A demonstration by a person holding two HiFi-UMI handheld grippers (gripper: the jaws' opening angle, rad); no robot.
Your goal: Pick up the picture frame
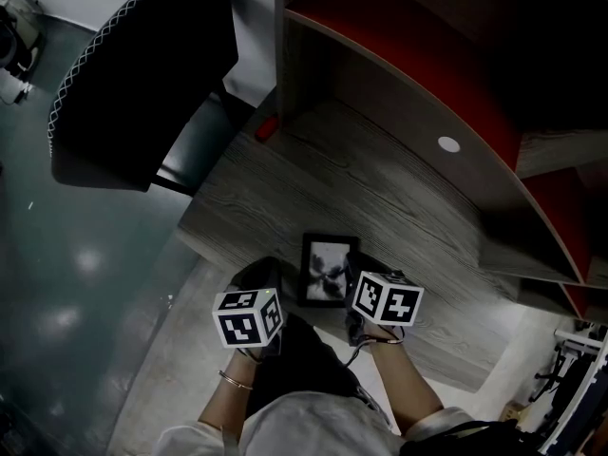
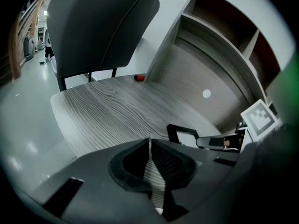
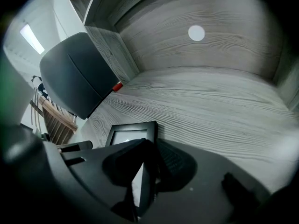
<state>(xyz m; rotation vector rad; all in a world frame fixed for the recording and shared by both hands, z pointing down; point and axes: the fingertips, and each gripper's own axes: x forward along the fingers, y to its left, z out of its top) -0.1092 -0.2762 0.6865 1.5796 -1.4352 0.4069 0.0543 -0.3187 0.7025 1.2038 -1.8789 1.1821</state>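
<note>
1. Left gripper [image 2: 149, 143]: at 7 o'clock of the frame [image 1: 329, 269], over the near edge of the desk [image 1: 399, 198]. The jaws are closed to a thin slit. Only desk grain shows through it, and nothing is held.

2. Right gripper [image 3: 150, 143]: at 5 o'clock of the frame, angled down at its right rail. The jaws stand roughly half apart and straddle that rail. The pad at 3 o'clock lies just beside the rail's outer side. A light sliver of the picture shows between the rail and the jaw at 9 o'clock. No pinch on the rail is visible.

3. Frame: black, with a pale picture. It rests on the desk near the front edge, just beyond the two grippers. Whether it lies flat or leans back cannot be told.

4. Desk: grey wood grain, running toward 12 o'clock to a curved back panel. A white disc [image 1: 448, 144] sits on that panel at 1 o'clock of the frame. A small red object [image 1: 267, 127] lies at 11 o'clock, at the far left corner.

5. Chair [image 1: 142, 65]: dark, at 10 o'clock, off the desk's left side.

6. Shelf [image 1: 418, 65]: red-lined, above the desk at 1 o'clock.
</note>
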